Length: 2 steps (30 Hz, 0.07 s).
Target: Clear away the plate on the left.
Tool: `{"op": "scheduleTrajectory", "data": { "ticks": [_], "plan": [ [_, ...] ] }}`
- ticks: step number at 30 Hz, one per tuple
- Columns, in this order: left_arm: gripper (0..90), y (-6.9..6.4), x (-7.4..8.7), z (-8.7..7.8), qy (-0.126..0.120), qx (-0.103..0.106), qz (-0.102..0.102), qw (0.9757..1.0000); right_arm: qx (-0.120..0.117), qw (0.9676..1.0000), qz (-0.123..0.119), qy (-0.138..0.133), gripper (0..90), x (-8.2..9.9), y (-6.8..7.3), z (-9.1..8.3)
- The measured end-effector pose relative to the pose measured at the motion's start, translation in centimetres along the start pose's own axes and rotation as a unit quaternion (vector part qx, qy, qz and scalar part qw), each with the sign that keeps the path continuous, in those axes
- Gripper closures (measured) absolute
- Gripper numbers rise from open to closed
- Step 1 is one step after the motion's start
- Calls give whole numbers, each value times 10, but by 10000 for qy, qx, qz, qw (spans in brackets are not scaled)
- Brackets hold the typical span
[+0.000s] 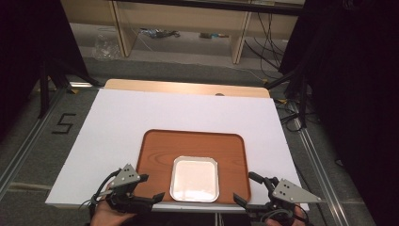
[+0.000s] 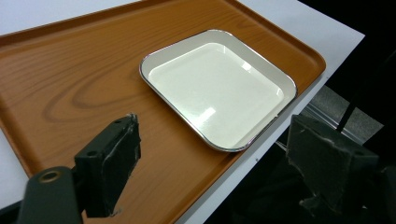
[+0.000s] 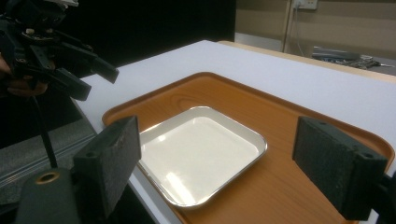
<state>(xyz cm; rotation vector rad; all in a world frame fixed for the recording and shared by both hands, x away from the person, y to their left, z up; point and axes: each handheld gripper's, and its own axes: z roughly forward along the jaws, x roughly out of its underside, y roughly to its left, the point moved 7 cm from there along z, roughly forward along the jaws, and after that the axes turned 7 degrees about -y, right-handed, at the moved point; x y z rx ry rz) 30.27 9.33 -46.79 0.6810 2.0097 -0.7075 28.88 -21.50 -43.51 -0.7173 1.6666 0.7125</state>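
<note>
So the shallow white dish [image 1: 195,178] with the shiny metal rim is sitting flat on the wooden tray [image 1: 155,150], pushed up toward the near edge and a bit right of the tray's middle. It's empty as far as I can tell. The tray itself lies on the white counter [image 1: 117,122], its near side almost at the counter's front edge.

Left tongs [image 1: 151,188] hang just off the tray's near-left corner, right tongs [image 1: 244,187] off the near-right corner. Both are spread wide with nothing between them and neither touches anything yet.

Looks like the reach-in stage to me. If the dish is the target, I'd come in low and level, slide one jaw under that rolled rim and the other on top, since the walls are too shallow to pinch from the sides. Glossy metal probably slips, so close gently and lift straight. Watch the tray lip on the approach.
</note>
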Motion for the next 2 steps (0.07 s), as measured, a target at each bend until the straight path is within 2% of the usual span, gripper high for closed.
{"op": "scheduleTrajectory", "data": {
  "ticks": [2],
  "plan": [
    [174,1,1,1,44,1,-7,10000,13,10000,-9,11,165,0,-1,0]
  ]
}}
